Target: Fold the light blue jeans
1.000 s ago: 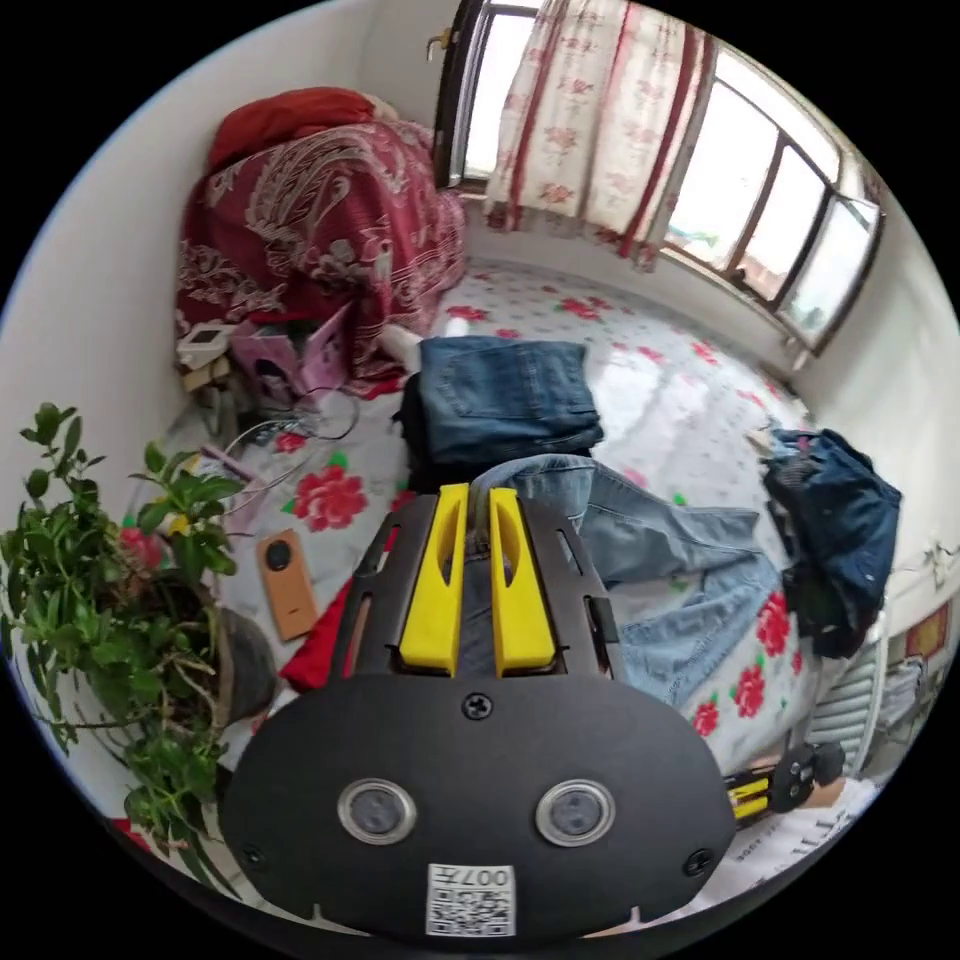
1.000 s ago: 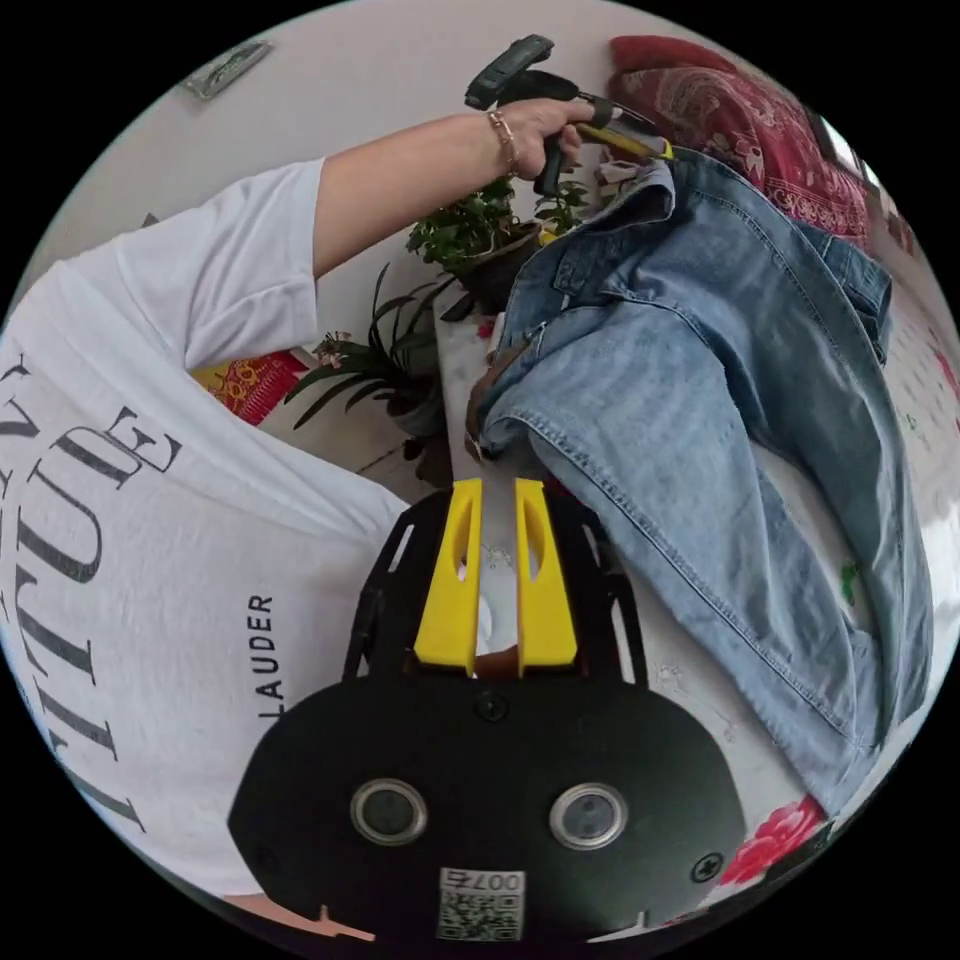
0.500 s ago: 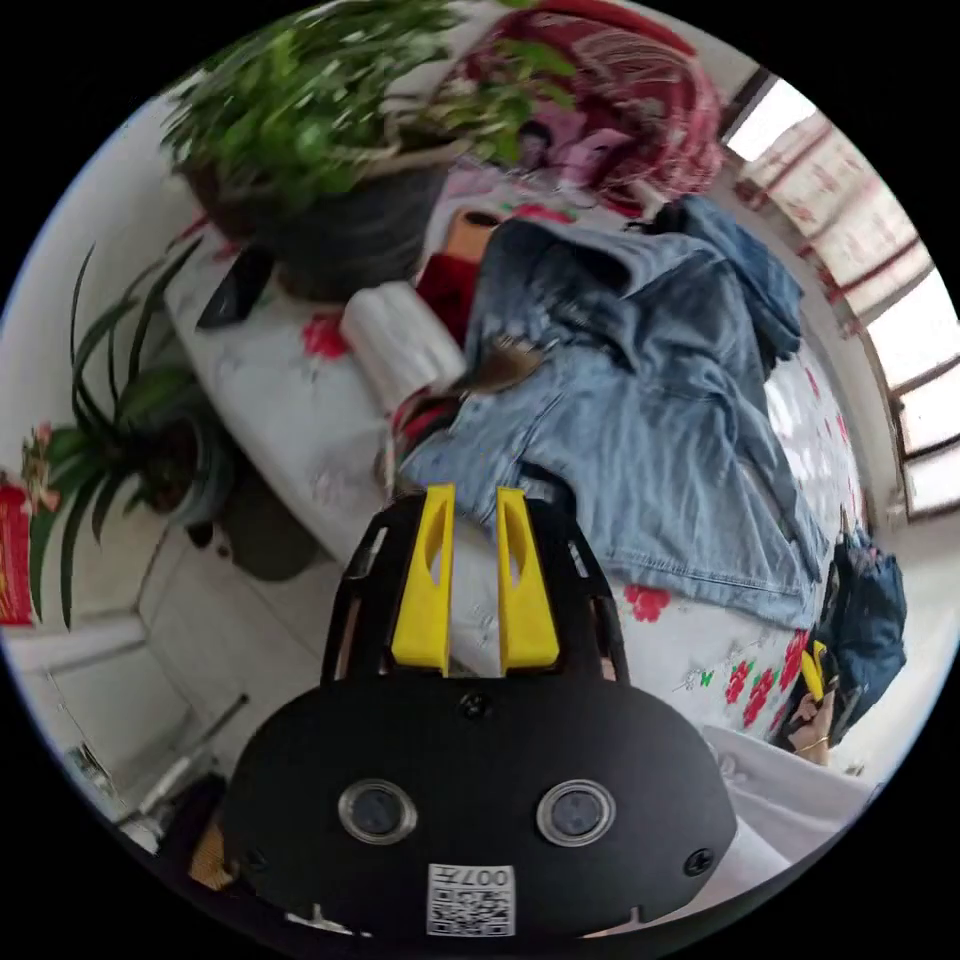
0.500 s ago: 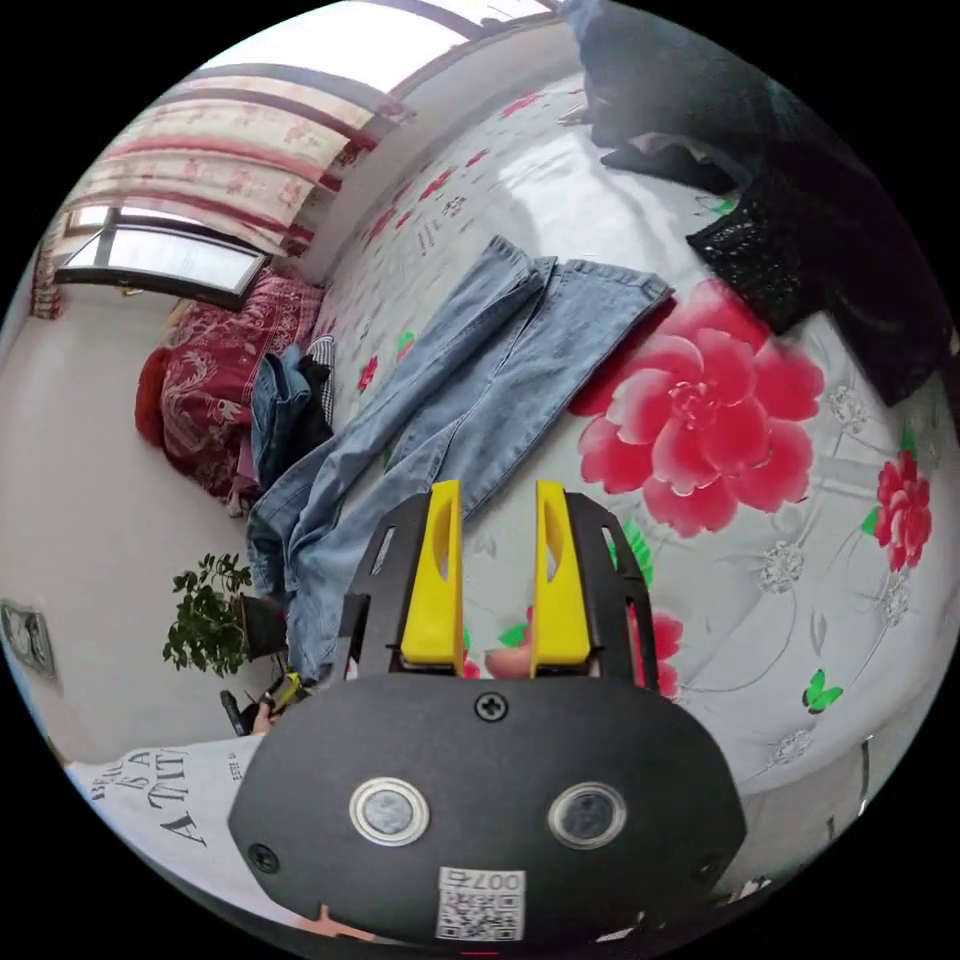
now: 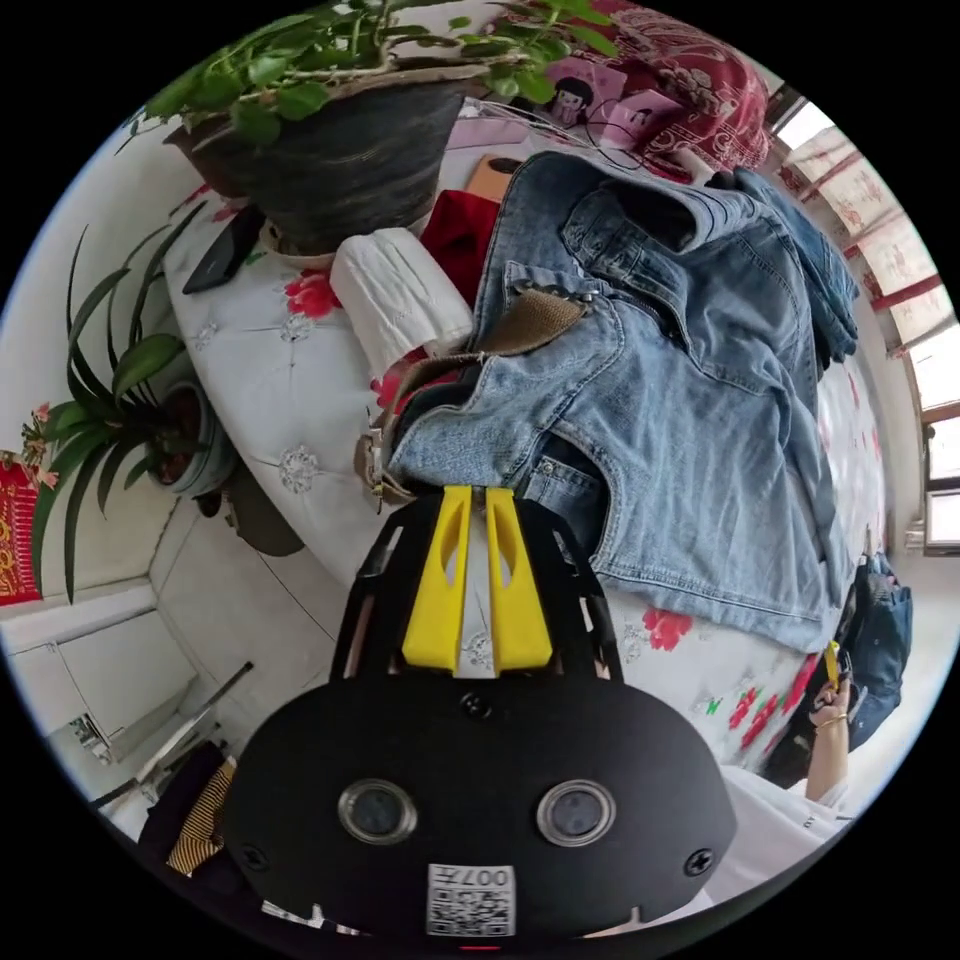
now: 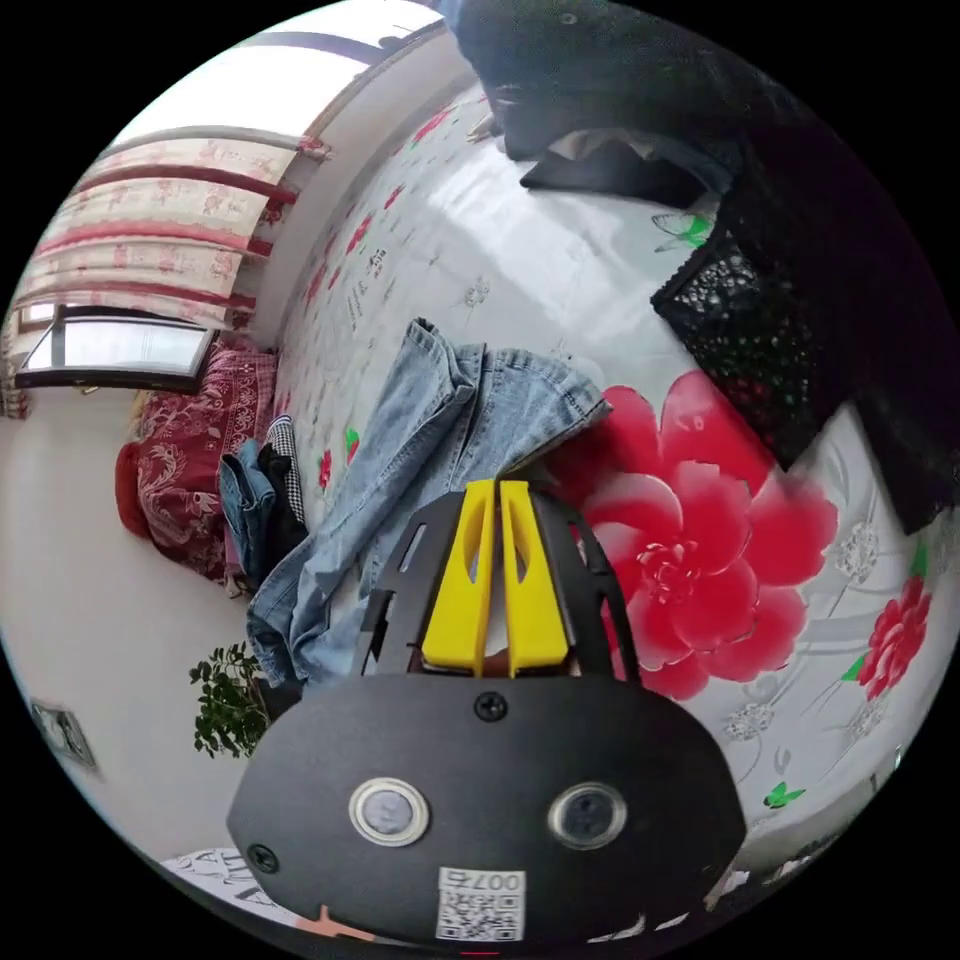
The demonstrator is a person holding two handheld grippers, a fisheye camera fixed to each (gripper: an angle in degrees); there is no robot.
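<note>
Left gripper view: left gripper sits at centre, yellow jaws nearly closed, tips pinching the waistband edge of the light blue jeans. Grasp looks like it is on the denim, both jaws against it. Jeans' top half spreads from centre toward 2 o'clock over the floral bed sheet. Brown belt threaded at the waistband, around 12 o'clock from the jaws. White rolled cloth at 11 o'clock, touching the jeans' edge. Potted plant at 11–12 o'clock near the rim. Darker folded jeans at 2 o'clock. Person's hand at 4 o'clock.

Right gripper view: right gripper at centre, jaws pressed together, clenched on the hem of a jeans leg. Legs run from centre toward 8 o'clock across the sheet. Big red flower print at 3 o'clock beside the jaws. Dark clothes pile at 1–2 o'clock. Red patterned bedding at 9 o'clock.
</note>
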